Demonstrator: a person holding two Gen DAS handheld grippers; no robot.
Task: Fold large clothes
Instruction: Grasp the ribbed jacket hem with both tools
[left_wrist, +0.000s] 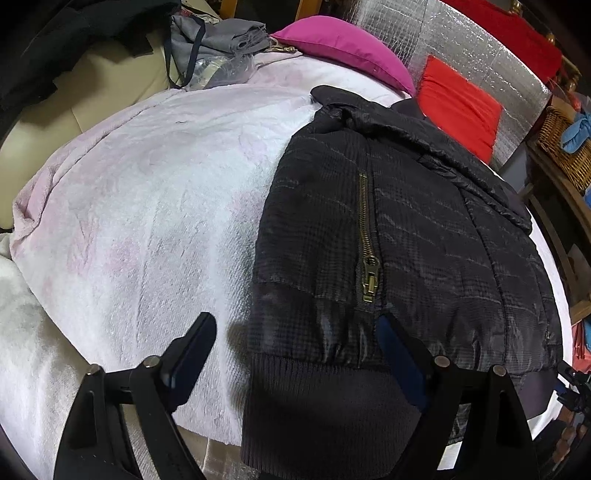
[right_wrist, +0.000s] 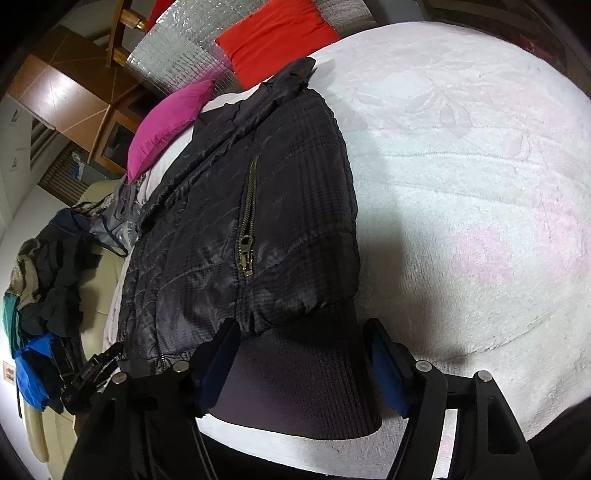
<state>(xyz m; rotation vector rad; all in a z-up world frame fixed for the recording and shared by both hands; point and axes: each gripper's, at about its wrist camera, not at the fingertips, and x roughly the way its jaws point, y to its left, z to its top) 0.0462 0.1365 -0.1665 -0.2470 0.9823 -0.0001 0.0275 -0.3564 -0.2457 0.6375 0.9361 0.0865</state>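
A dark quilted jacket (left_wrist: 406, 229) with a brass zipper (left_wrist: 369, 273) lies folded on a white-and-pink blanket (left_wrist: 155, 206). Its ribbed knit hem (left_wrist: 317, 406) faces me. My left gripper (left_wrist: 295, 332) is open, its fingers standing either side of the hem's left part. In the right wrist view the jacket (right_wrist: 251, 206) lies lengthwise, zipper (right_wrist: 245, 254) in the middle. My right gripper (right_wrist: 301, 332) is open, straddling the ribbed hem (right_wrist: 295, 376). Neither gripper holds cloth.
A magenta cushion (left_wrist: 343, 48) and a red cushion (left_wrist: 458, 107) lie beyond the jacket, against silver foil sheeting (left_wrist: 480, 44). Grey clothes (left_wrist: 218, 40) sit at the blanket's far edge. A clothes pile (right_wrist: 48, 280) and a wicker basket (left_wrist: 565, 144) flank the bed.
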